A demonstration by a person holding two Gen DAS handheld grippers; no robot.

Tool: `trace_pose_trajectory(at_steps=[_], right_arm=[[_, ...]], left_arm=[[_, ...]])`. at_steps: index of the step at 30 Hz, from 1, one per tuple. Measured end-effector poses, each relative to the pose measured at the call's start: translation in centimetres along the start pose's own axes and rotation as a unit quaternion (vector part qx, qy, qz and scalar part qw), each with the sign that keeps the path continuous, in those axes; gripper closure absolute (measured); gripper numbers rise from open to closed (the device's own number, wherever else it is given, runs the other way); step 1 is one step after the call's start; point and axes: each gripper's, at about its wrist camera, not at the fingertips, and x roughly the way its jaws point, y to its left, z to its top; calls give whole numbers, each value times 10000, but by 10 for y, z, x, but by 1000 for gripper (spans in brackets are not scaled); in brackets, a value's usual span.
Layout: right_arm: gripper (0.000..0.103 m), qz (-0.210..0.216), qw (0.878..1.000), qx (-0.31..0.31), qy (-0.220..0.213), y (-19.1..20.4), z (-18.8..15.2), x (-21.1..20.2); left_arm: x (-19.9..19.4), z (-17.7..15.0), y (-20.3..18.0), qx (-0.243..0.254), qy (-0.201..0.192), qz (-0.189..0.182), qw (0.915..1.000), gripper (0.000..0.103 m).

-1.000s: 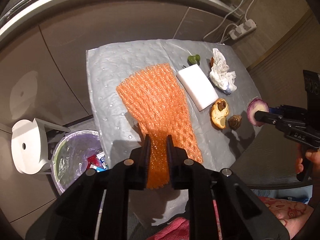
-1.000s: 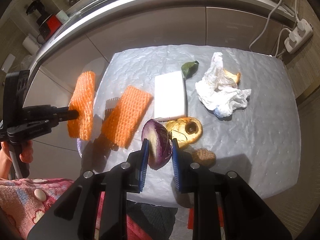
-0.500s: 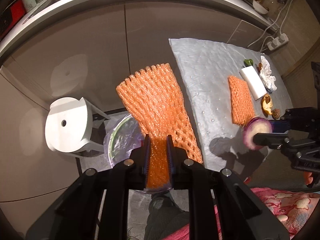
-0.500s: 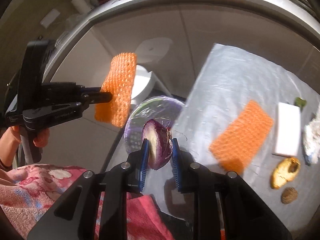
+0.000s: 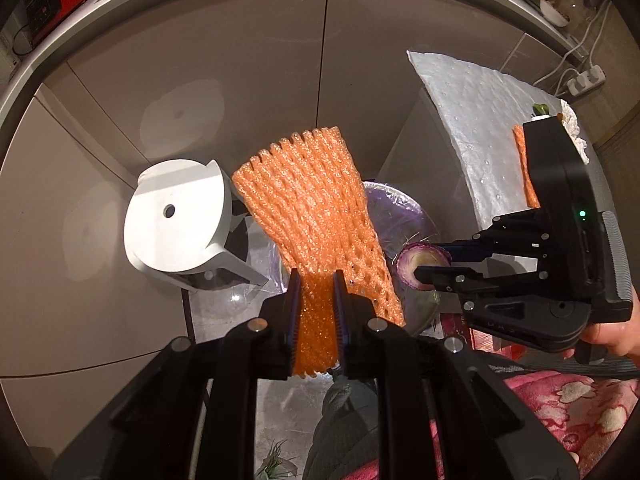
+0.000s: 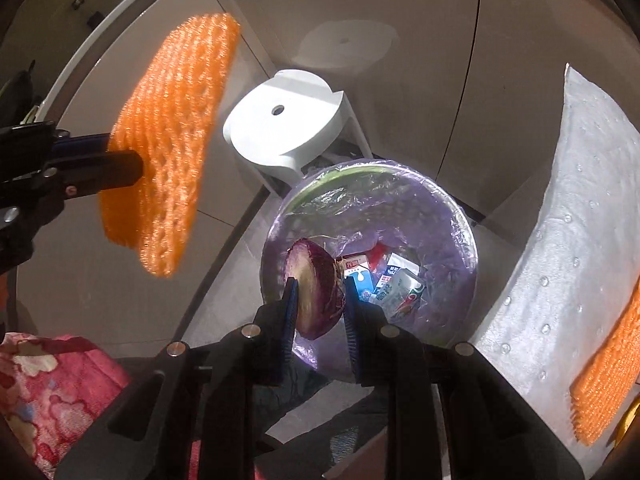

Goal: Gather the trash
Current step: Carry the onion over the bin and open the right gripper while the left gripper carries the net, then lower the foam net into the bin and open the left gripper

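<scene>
My left gripper (image 5: 316,280) is shut on an orange foam net (image 5: 312,208) and holds it in the air above the floor, partly over the trash bin (image 5: 416,208). The net also shows in the right wrist view (image 6: 172,136). My right gripper (image 6: 318,292) is shut on a half red onion (image 6: 316,284) and holds it over the near rim of the bin (image 6: 468,248), which is lined with a purple bag and holds cartons (image 6: 394,284). The onion also shows in the left wrist view (image 5: 420,262), right of the net.
A white stool (image 5: 180,220) stands left of the bin, also in the right wrist view (image 6: 288,120). The table with a grey cover (image 6: 560,240) is on the right, with a second orange net (image 6: 604,380) on it. Cabinet fronts stand behind.
Both grippers have swung left from the table to the bin, carrying the net and the onion. The onion now hangs over the bin.
</scene>
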Motion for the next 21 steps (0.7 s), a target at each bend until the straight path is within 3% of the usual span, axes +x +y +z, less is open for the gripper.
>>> trace_pose_trajectory(at_steps=[6, 9, 11, 14, 21], right_arm=[[77, -178, 9996, 112, 163, -5, -1, 20], [56, -188, 9996, 187, 135, -7, -2, 18], [53, -212, 9995, 218, 90, -7, -2, 15], [47, -259, 9994, 243, 27, -8, -2, 7], [44, -525, 9972, 430, -299, -17, -11, -41]], left_arm=[[0, -8, 7, -18, 28, 7, 10000, 88], [2, -9, 8, -29, 52, -24, 10000, 88], [5, -8, 7, -14, 62, -31, 10000, 88], [9, -7, 3, 41, 74, -91, 9999, 88], [28, -5, -10, 227, 198, -319, 9990, 88]])
